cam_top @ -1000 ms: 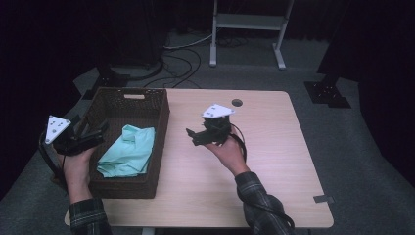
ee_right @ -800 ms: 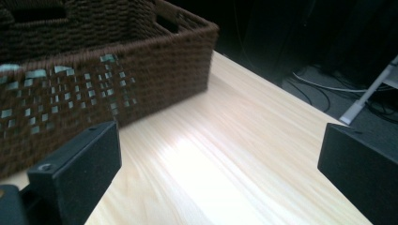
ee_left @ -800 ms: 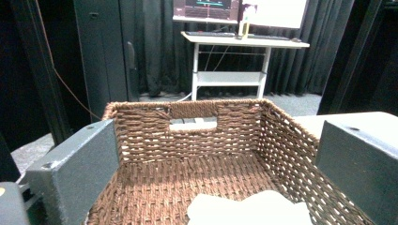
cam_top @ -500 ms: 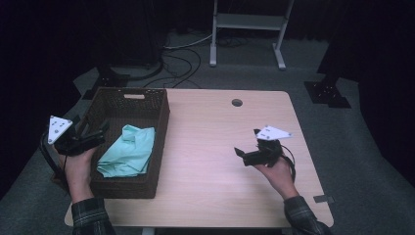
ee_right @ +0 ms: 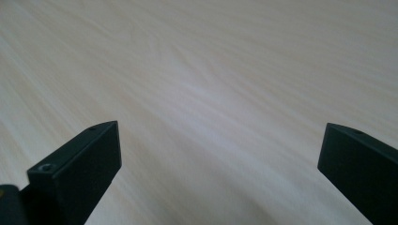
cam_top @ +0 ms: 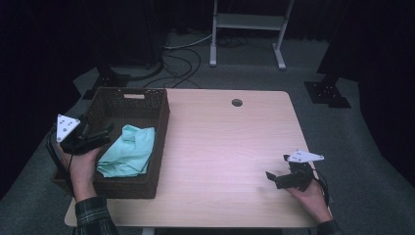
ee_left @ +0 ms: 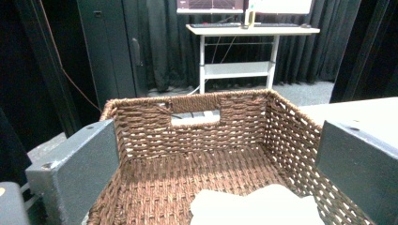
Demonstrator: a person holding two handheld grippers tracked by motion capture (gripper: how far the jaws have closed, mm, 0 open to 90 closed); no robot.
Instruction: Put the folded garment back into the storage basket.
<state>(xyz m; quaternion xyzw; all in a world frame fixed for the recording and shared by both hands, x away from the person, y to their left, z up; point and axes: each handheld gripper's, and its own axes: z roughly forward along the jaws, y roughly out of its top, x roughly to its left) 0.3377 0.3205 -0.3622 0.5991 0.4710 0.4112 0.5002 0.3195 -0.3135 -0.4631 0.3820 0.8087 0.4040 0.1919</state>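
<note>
At the left edge of the desk (cam_top: 230, 147): a brown woven basket (cam_top: 147, 100) with a mint-green shirt (cam_top: 128, 151) lying loosely folded in its near half, touching the right wall. Left gripper (cam_top: 100, 138) poised over the basket's left rim, jaws spread wide and empty, pointing in over the shirt; seen from its own camera, jaws framing the far wall with its handle slot (ee_left: 195, 117) and a pale overexposed edge of the shirt (ee_left: 256, 206) at the bottom. Right gripper (cam_top: 272, 177) low over the near right corner of the desk, well apart from the basket, jaws wide, nothing between them but bare wood grain (ee_right: 211, 93).

Judged from this: shirt already in the basket, so the placing looks done; little left beyond perhaps tidying the cloth or drawing the left hand (cam_top: 83, 164) clear.

Hard to make out: the shirt's folds and collar, washed out in the left gripper view; the basket's near wall, cut off there; the dark room behind, apart from a white stand (cam_top: 247, 22) and cables on the floor.
</note>
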